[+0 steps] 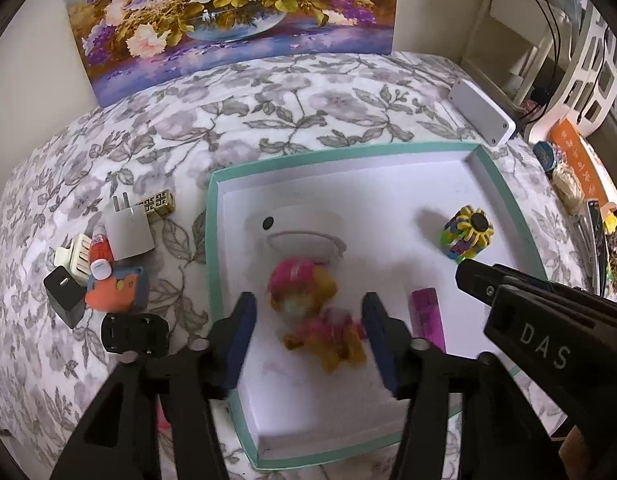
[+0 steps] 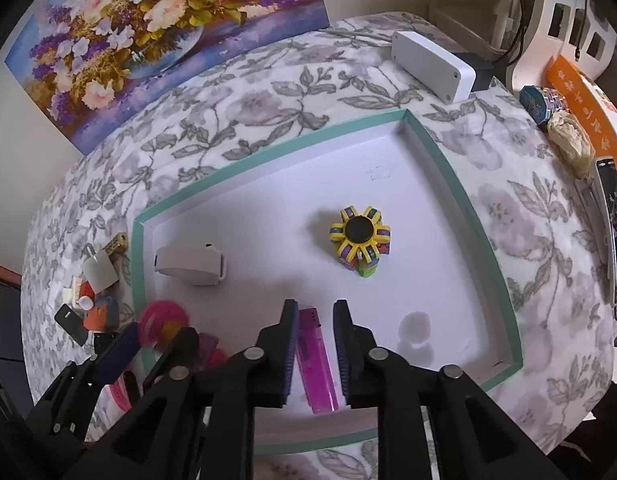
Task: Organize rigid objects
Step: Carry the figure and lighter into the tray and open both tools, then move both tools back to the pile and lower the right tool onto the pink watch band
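Observation:
A shallow teal-rimmed white tray [image 1: 504, 188] lies on the floral cloth. In it are a white round device [image 1: 296, 224], a yellow gear toy [image 1: 466, 230], a purple lighter [image 1: 428, 314] and a pink and yellow doll [image 1: 312, 312], which is blurred. My left gripper [image 1: 308, 312] is open, its fingers on either side of the doll and apart from it. My right gripper [image 2: 314, 316] is open above the lighter [image 2: 314, 356], which lies on the tray [image 2: 460, 188] floor between the fingers. The gear toy [image 2: 358, 236] stands beyond it.
Left of the tray sits a cluster: white plug [image 1: 128, 232], black charger [image 1: 64, 292], small red bottle [image 1: 100, 252], black toy car [image 1: 134, 332], orange and blue toy [image 1: 116, 290], patterned block [image 1: 158, 206]. A white box [image 1: 482, 110] and clutter lie far right. A flower painting [image 1: 228, 12] stands behind.

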The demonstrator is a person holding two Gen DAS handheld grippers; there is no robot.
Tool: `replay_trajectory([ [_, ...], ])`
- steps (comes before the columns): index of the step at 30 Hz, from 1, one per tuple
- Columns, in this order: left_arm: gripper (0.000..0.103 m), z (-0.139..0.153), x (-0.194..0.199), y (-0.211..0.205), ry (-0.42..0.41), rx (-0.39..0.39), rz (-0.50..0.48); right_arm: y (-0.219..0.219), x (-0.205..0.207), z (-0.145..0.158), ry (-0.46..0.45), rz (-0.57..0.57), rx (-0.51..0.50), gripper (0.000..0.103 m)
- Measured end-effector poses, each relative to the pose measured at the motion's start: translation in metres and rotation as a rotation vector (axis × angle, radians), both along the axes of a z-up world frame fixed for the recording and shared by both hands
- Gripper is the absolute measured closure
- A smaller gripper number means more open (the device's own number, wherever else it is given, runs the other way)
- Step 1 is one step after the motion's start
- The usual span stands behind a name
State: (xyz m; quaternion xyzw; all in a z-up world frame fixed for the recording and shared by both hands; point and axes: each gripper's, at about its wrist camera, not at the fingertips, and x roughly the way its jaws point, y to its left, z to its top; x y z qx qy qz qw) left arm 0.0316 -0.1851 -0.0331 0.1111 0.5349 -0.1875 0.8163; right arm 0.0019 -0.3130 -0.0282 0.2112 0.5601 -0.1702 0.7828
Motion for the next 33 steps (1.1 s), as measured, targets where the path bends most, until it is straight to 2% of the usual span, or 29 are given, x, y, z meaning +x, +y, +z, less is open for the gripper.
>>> replay_trajectory([
  [1, 0.044, 0.001, 0.001, 0.001, -0.003, -0.001, 0.005, 0.0, 0.0, 0.002, -0.005, -0.002, -0.009, 0.071],
  [3, 0.044, 0.004, 0.002, 0.004, -0.009, 0.0, 0.016, 0.001, 0.0, 0.006, -0.019, -0.004, -0.027, 0.057],
  [5, 0.043, 0.005, 0.005, 0.009, -0.011, -0.001, 0.035, 0.002, 0.0, 0.011, -0.035, -0.005, -0.045, 0.05],
  [7, 0.042, 0.006, 0.009, 0.014, -0.006, -0.007, 0.059, 0.002, 0.0, 0.014, -0.049, -0.004, -0.054, 0.046],
  [10, 0.023, 0.008, 0.014, 0.023, -0.006, -0.013, 0.094, 0.004, 0.001, 0.016, -0.058, -0.001, -0.06, 0.043],
  [15, 0.022, 0.013, 0.022, 0.043, -0.025, -0.002, 0.159, 0.009, 0.003, 0.018, -0.069, 0.013, -0.067, 0.032],
  [17, 0.016, 0.013, 0.027, 0.051, -0.018, -0.005, 0.189, 0.011, 0.003, 0.019, -0.071, 0.02, -0.082, 0.027],
  [23, 0.015, 0.01, 0.042, 0.085, -0.007, 0.003, 0.311, 0.014, 0.004, 0.02, -0.08, 0.021, -0.104, 0.015],
  [26, 0.005, 0.01, 0.047, 0.102, -0.018, 0.005, 0.371, 0.015, 0.005, 0.021, -0.086, 0.028, -0.12, 0.003],
  [27, 0.005, 0.011, 0.049, 0.108, -0.021, 0.002, 0.389, 0.017, 0.005, 0.022, -0.091, 0.031, -0.129, 0.0],
  [33, 0.005, 0.016, 0.055, 0.143, -0.015, -0.015, 0.479, 0.026, 0.007, 0.023, -0.096, 0.059, -0.145, 0.0],
])
